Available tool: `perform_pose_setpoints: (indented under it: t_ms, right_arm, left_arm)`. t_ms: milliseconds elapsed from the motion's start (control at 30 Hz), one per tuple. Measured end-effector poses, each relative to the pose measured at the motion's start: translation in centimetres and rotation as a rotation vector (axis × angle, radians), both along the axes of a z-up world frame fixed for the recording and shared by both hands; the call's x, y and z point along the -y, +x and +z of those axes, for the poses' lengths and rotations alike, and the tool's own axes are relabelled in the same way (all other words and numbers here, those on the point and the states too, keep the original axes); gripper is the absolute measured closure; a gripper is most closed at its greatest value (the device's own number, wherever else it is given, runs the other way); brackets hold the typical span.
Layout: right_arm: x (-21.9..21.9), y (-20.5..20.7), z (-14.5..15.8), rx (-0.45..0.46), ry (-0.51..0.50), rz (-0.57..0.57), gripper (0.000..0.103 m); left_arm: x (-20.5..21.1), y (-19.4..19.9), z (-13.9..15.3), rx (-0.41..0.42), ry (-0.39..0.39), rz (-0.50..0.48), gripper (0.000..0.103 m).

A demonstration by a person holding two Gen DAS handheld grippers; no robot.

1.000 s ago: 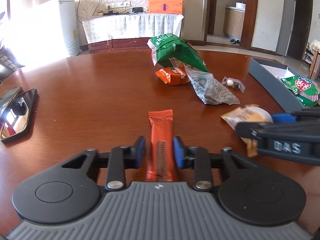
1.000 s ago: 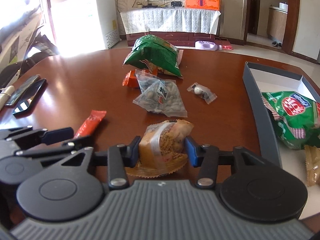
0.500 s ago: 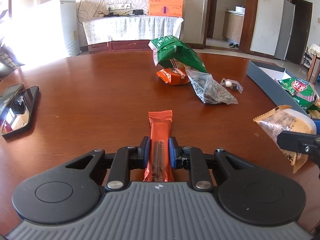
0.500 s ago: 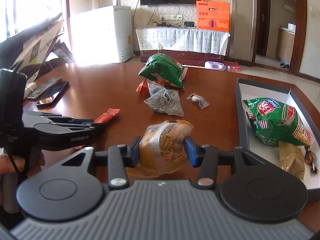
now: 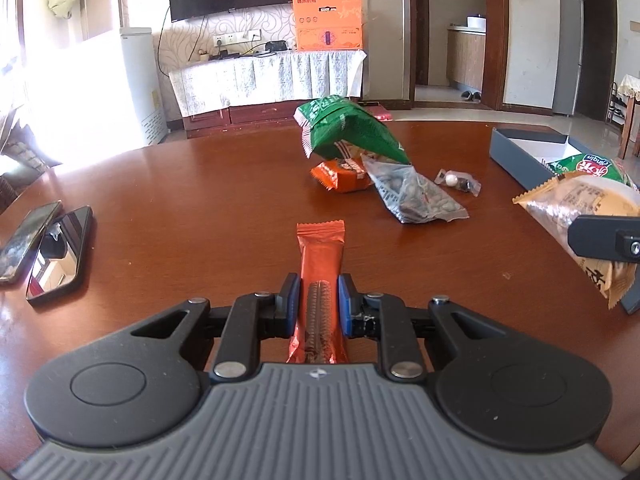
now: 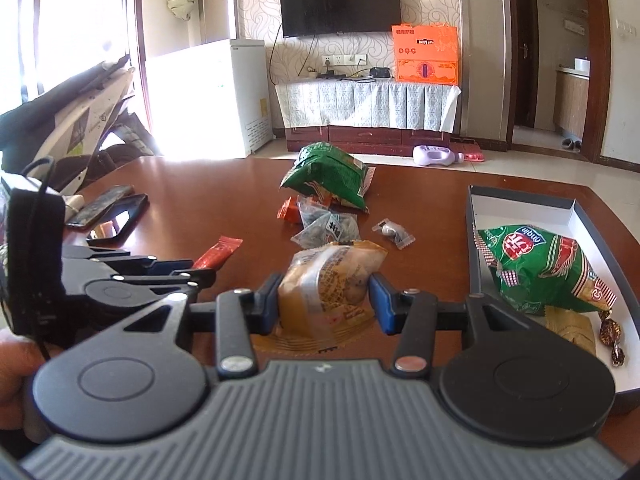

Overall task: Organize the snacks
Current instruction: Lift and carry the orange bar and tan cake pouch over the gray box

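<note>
The left gripper clamps the orange bar lying near on the table, while the right gripper grips the tan pastry pack, left of the box.

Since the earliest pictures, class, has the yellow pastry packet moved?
Yes. The yellow pastry packet, clamped in the right hand-held gripper, has risen off the table and shifted right, toward the grey box.
</note>
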State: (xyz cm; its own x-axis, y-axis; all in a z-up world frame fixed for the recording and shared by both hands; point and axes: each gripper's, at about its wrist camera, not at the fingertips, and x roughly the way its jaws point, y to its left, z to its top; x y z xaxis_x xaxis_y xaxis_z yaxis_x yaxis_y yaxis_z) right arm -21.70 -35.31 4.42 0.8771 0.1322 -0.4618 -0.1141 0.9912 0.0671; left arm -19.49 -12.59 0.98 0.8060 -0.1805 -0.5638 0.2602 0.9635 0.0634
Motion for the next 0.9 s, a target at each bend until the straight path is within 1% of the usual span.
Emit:
perform_pose_setpoints:
  t_ms: [567, 900]
  right_arm:
    - [1.7, -1.8, 1.7, 0.039, 0.022, 0.014, 0.053]
    - [2.5, -2.5, 2.2, 0.051, 0.044, 0.007, 0.053]
  left_arm:
    - [1.5, -0.3, 1.9, 0.018, 0.021, 0.003, 0.079]
    - [3.1, -0.8, 3.0, 0.027, 0.039, -0.019, 0.079]
